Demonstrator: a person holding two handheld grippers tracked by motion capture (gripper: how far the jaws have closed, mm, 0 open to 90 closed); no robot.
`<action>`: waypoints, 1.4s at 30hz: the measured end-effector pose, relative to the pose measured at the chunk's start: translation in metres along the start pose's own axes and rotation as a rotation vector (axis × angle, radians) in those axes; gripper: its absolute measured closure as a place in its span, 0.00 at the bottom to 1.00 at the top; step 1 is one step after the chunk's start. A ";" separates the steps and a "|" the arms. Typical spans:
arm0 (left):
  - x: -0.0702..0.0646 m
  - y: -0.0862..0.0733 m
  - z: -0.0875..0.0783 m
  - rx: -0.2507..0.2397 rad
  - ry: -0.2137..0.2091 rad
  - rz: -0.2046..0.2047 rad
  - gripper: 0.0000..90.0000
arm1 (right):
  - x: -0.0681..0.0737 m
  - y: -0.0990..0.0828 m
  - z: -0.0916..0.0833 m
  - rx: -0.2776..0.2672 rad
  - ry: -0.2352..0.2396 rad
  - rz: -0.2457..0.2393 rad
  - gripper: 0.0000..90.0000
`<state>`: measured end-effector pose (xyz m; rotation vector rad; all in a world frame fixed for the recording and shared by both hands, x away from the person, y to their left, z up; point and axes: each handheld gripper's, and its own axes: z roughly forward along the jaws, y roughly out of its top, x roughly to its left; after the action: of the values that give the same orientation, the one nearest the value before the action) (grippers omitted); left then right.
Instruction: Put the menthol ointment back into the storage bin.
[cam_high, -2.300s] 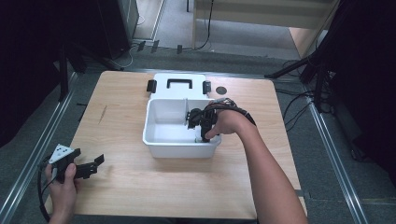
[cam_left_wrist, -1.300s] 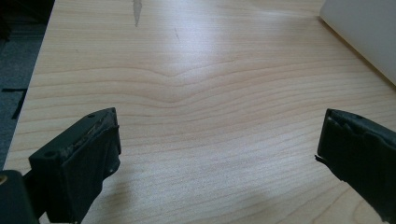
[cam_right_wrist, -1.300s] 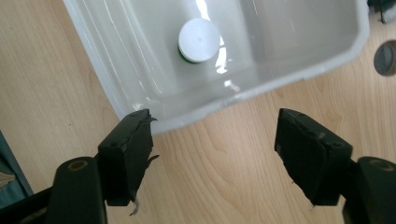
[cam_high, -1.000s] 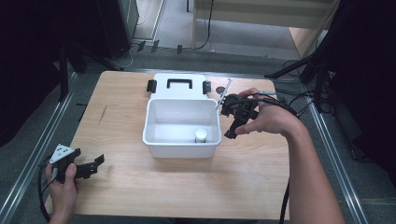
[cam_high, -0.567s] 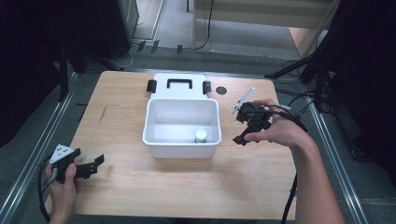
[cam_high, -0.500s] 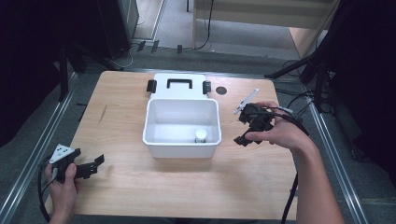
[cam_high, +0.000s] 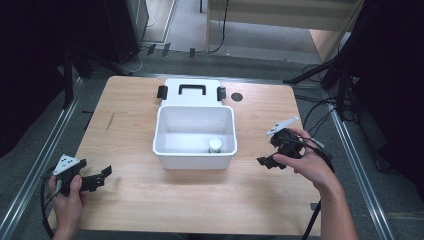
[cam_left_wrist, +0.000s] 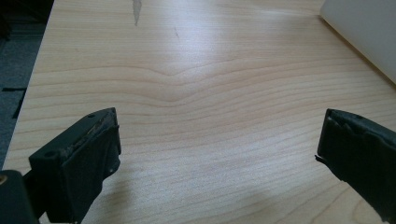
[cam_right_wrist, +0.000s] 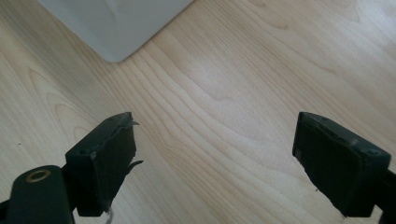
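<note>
Now that our right gripper (cam_high: 264, 161) has left the small white cylindrical jar (cam_high: 215, 145) standing inside the white rectangular plastic bin (cam_high: 194, 159) and come down beside it over the pale wooden surface (cam_high: 200, 200), its fingers (cam_right_wrist: 102, 163) having just been opening and now spread with nothing between them, we judge the placing done, while our left gripper (cam_high: 102, 175) rests with fingers (cam_left_wrist: 79, 158) apart and empty.

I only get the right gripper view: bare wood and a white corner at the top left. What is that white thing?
Observer: It's the corner of an open white bin.
Operator: Anything inside it?
Observer: One small white jar, upright by the near right corner.
Operator: Does the bin have a cover?
Observer: Yes, a white lid with a black handle lies flat just behind it.
</note>
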<state>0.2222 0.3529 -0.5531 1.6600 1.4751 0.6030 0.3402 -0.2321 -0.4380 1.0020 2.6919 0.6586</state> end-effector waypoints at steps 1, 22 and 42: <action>0.000 0.000 0.000 0.000 0.000 0.000 0.00 | -0.001 -0.005 0.002 -0.011 -0.001 0.007 0.15; 0.000 0.000 0.000 0.001 0.001 -0.001 0.00 | 0.000 -0.091 0.026 -0.328 -0.076 0.142 0.15; 0.000 0.000 0.000 -0.001 0.000 -0.008 0.00 | 0.008 -0.162 0.028 -0.556 -0.180 0.313 0.15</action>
<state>0.2221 0.3529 -0.5532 1.6526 1.4805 0.5996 0.2510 -0.3265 -0.5390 1.2460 2.0313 1.2197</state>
